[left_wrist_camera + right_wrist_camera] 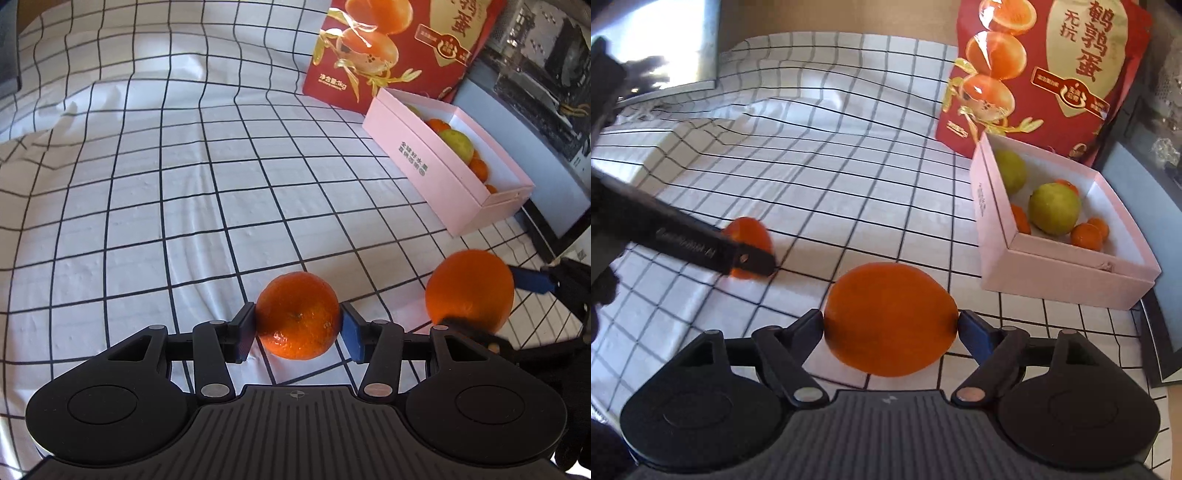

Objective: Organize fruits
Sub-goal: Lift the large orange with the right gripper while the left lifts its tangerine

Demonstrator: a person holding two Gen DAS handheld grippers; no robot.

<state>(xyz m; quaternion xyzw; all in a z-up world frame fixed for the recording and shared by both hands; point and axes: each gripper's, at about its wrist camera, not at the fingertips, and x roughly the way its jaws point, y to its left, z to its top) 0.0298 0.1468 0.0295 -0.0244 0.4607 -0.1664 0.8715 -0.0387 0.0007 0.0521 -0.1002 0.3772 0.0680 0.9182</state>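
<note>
My left gripper [298, 320] is shut on a small orange mandarin [297, 314], low over the checked cloth. My right gripper [891, 320] is shut on a larger orange [891, 319]; that orange also shows in the left wrist view [470, 290], to the right of the mandarin, held between the right gripper's fingers. In the right wrist view the left gripper's finger [701, 251] covers part of the mandarin [749, 233]. A pink box [1067, 280] at the right holds two green fruits [1054, 208] and several small oranges; it also shows in the left wrist view [436, 173].
A red printed bag [1045, 74] stands behind the pink box. The white cloth with a black grid [184, 184] covers the table and is wrinkled at the far left. Dark equipment [546, 74] stands beyond the table's right edge.
</note>
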